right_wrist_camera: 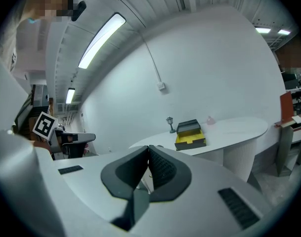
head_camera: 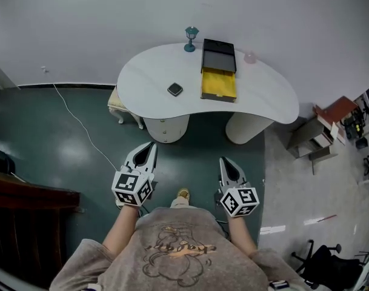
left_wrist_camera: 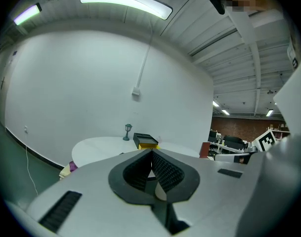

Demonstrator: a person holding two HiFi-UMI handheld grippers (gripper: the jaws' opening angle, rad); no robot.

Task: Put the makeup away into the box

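Jaws of left gripper point(head_camera: 151, 145) and right gripper point(head_camera: 224, 160) are clenched, empty. On the far white table point(head_camera: 148, 77) a small dark case point(head_camera: 175, 90), probably makeup, lies left of the open box point(head_camera: 219, 71).

Left gripper point(head_camera: 151, 147): is being held out ahead of the body, tips pointing forward and angling slightly inward.
Left jaws: are meeting at the tips, with nothing lying between the ribbed pads.
Right gripper point(head_camera: 224, 162): is being held out ahead of the body, tips pointing forward.
Right jaws: are closing together at the tips, with nothing between the pads.
Marker cubes: left marker cube point(head_camera: 133, 188) and right marker cube point(head_camera: 239, 201) are riding at the rear of each gripper, covering the hands.
Forearms: left forearm point(head_camera: 120, 233) and right forearm point(head_camera: 244, 236) are reaching forward, bare.
Spacing: the grippers are sitting side by side, well apart, the left tips reaching slightly further ahead.
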